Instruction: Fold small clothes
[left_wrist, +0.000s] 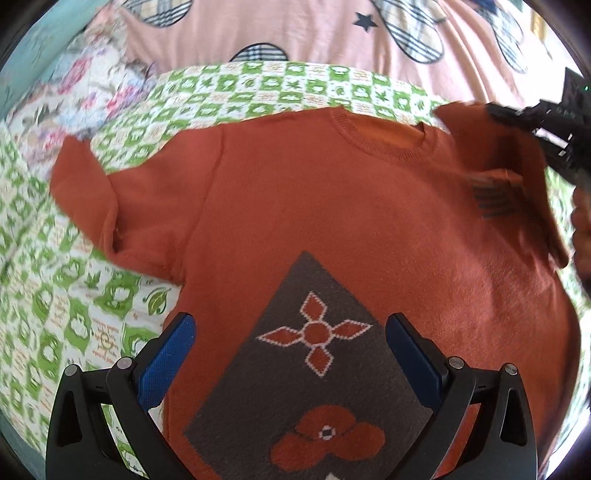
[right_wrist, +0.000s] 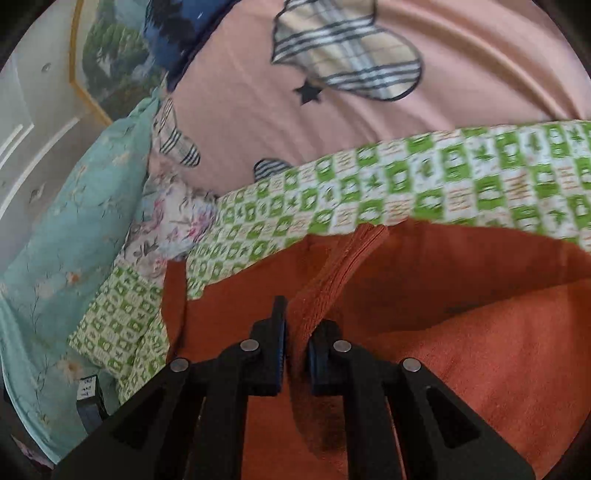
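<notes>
A small rust-orange sweater (left_wrist: 303, 199) with a grey diamond panel (left_wrist: 295, 369) of orange flowers lies face up on a green-and-white patterned cloth (left_wrist: 48, 314). My left gripper (left_wrist: 291, 332) hovers open over the panel, holding nothing. Its left sleeve (left_wrist: 85, 192) is spread out. In the left wrist view my right gripper (left_wrist: 506, 112) holds the right sleeve (left_wrist: 495, 158), lifted and folded in over the chest. In the right wrist view that gripper (right_wrist: 298, 332) is shut on the ribbed sleeve cuff (right_wrist: 347, 262), above the sweater body (right_wrist: 480, 350).
A pink quilt (left_wrist: 295, 33) with plaid patches lies behind the cloth. A floral fabric (left_wrist: 62, 99) lies at the left, and a teal floral pillow (right_wrist: 66, 229) sits beside it. A hand (left_wrist: 581, 236) shows at the right edge.
</notes>
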